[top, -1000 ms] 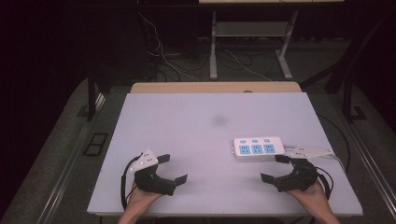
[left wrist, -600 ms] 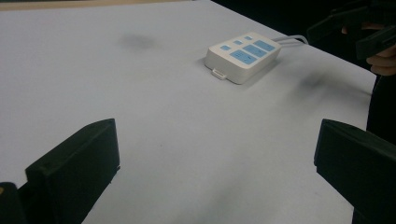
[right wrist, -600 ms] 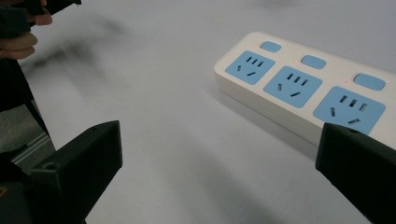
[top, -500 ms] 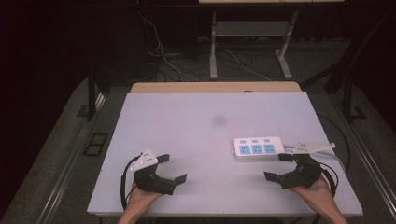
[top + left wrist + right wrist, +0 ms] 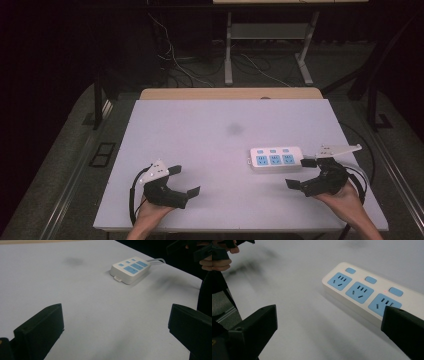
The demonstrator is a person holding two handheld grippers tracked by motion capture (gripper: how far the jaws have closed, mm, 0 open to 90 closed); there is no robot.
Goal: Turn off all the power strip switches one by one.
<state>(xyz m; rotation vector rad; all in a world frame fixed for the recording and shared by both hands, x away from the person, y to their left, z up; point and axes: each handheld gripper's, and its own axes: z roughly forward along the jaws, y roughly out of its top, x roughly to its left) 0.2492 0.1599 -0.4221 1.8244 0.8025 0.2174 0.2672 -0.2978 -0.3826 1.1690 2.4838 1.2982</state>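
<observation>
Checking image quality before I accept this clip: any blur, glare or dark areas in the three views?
High view: white table evenly lit, surroundings very dark, no glare. Left gripper view: white power strip with blue sockets fairly sharp, near black jaws soft. Right gripper view: the strip is sharp, far table streaked with blur.

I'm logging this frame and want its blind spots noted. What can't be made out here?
- Power strip: its far end is cut off by the right edge of the right gripper view.
- Its cable: in the left gripper view it runs off the table edge into darkness.
- Dark smudge on the table: stain or shadow, too faint to tell.
- Floor cables: too dark to trace in the high view.
</observation>
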